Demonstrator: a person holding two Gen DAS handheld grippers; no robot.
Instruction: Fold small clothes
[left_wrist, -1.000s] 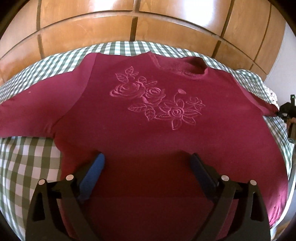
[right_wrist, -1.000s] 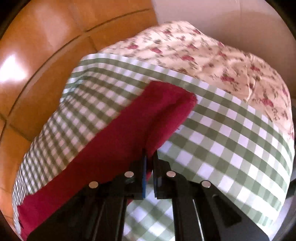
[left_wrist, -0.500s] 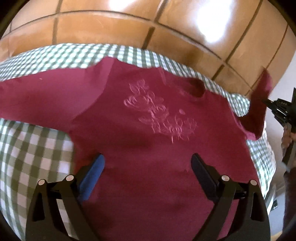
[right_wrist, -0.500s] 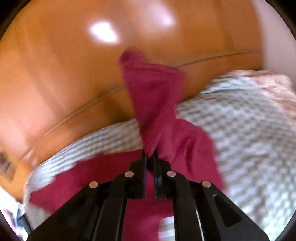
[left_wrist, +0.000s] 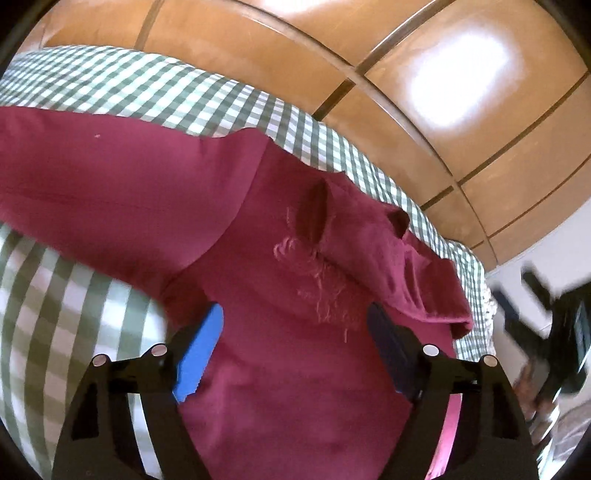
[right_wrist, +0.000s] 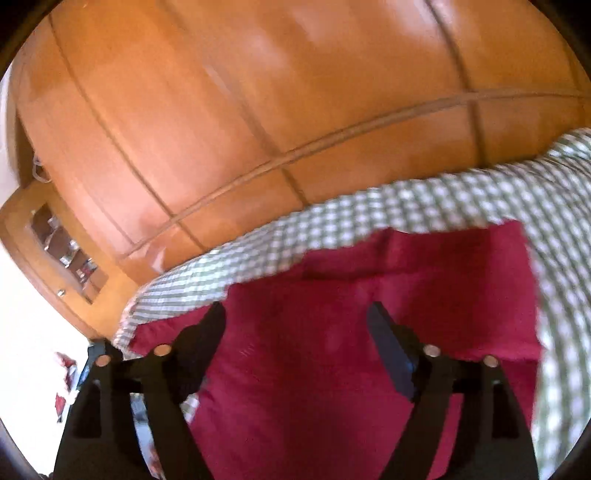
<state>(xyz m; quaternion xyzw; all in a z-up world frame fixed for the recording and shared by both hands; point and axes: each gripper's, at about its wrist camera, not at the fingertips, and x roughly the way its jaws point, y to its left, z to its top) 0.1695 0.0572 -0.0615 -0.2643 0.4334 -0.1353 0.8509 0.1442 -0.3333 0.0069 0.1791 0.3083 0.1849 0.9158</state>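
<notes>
So the maroon sweater (left_wrist: 295, 369) was spread on the checked bedcover (left_wrist: 66, 295), right under and ahead of both grippers, and the big change was its right sleeve (left_wrist: 399, 266): half a second before it was dangling in the air, pinched in the right gripper, and a second before it was lying flat out to the side. Now it was draped across the chest, covering part of the rose embroidery (left_wrist: 321, 291) just ahead of the left gripper (left_wrist: 295, 354). That looked like the first sleeve fold was basically done. The right gripper (right_wrist: 295, 347) had let go, its fingers spread wide with nothing between them, hovering over the cloth; the frame was blurry, so I couldn't swear whether it was touching. The left gripper was wide open too, empty like earlier, though its view had swung left toward the other sleeve (left_wrist: 110, 184), which was still stretched out flat ahead and to its left. My guess was that sleeve came next. Wooden wardrobe (left_wrist: 443, 110) behind it all.
</notes>
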